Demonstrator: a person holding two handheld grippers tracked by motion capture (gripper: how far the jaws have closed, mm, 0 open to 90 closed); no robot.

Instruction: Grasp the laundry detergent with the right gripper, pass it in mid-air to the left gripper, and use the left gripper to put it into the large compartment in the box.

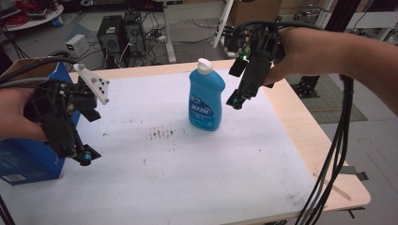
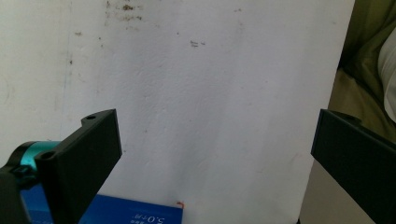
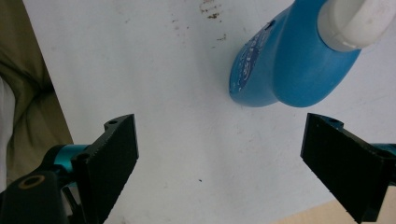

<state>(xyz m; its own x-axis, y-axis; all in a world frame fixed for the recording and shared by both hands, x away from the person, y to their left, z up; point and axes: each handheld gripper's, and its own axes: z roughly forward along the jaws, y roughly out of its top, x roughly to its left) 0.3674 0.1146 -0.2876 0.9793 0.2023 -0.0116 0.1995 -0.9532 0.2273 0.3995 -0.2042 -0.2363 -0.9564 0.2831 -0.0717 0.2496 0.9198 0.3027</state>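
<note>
A blue bottle (image 1: 206, 96) with a white cap (image 1: 204, 66) stands upright near the middle of the white table sheet (image 1: 187, 178). My right gripper (image 1: 236, 101) hangs just to the right of it, pointing down. In the right gripper view, the right gripper (image 3: 219, 140) is open with bare sheet between its jaws, and the blue bottle (image 3: 289, 60) lies beyond them at the upper right. My left gripper (image 1: 77, 152) hovers at the table's left side over a blue box (image 1: 28, 159). The left gripper (image 2: 215, 140) is wide open and holds nothing, with the blue box (image 2: 130, 214) at the bottom edge.
Brown smudges (image 1: 162, 133) mark the sheet left of the bottle. The table's wooden edge (image 1: 300, 136) runs along the right. Thick black cables (image 1: 335, 150) hang from my right hand past that edge. Computer towers (image 1: 117, 35) and wires sit on the floor behind the table.
</note>
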